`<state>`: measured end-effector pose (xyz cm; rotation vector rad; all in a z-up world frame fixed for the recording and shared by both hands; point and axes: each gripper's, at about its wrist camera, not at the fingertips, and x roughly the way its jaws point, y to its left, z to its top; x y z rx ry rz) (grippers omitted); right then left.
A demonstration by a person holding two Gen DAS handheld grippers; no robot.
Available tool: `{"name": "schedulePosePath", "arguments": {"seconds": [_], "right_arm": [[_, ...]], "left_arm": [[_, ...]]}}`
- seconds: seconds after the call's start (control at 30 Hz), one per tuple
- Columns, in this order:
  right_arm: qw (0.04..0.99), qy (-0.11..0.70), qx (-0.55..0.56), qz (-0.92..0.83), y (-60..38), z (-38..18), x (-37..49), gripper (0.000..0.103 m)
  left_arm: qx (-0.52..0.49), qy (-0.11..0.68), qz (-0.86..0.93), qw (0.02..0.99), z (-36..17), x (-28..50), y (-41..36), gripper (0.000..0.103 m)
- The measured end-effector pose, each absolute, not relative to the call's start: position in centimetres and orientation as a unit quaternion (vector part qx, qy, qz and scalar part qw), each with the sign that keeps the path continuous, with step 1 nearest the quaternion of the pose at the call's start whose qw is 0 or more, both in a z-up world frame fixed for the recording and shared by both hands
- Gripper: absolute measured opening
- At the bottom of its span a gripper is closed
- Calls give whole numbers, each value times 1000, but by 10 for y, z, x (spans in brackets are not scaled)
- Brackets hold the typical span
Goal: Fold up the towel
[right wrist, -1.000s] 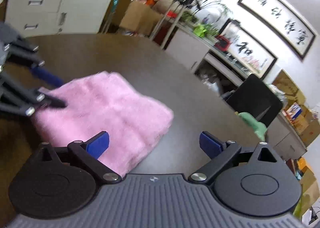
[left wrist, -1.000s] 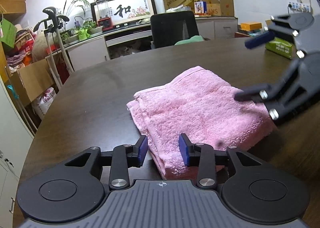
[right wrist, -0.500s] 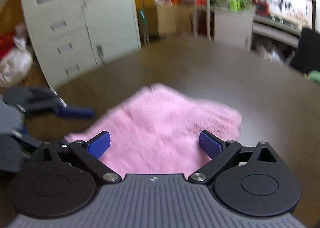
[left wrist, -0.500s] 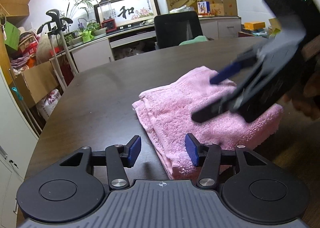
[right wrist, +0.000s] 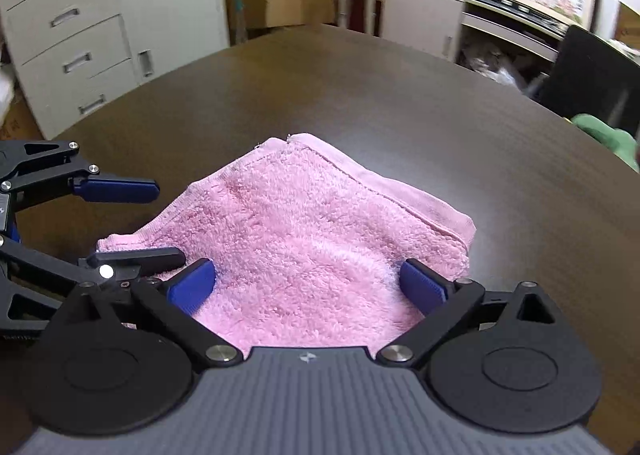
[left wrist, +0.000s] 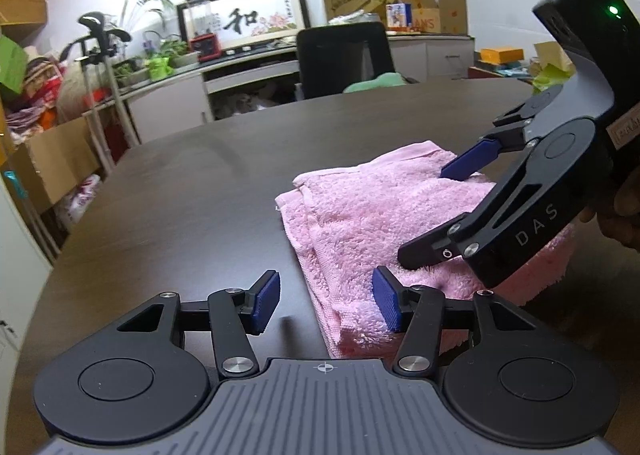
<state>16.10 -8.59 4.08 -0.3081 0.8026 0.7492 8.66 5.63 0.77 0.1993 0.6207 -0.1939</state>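
Dark bench [left wrist: 168, 215] carries the folded pink towel [left wrist: 360, 215]; left view: left gripper [left wrist: 326, 301] fingers opening, half-wide, empty, straddling the towel's near corner. Right view: right gripper [right wrist: 306, 285], fingers wide and empty, sits directly over the towel [right wrist: 312, 239], nearer.

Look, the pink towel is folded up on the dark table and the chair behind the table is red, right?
Nearly. The chair is black, not red; the left wrist view shows it behind the dark table. The rest stands: the pink towel lies folded on that table.
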Motion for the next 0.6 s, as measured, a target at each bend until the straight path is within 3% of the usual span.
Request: {"name": "schedulePosePath", "arguments": {"seconds": [0.23,0.6], "right_arm": [[868,378,-114,301,-139,36,176,99],[892,323,-92,303,-168,60,135,99]], "left_arm": [[94,307,-108,941,5,118,10,54],[66,302,-83,948,15,104,28,53]]}}
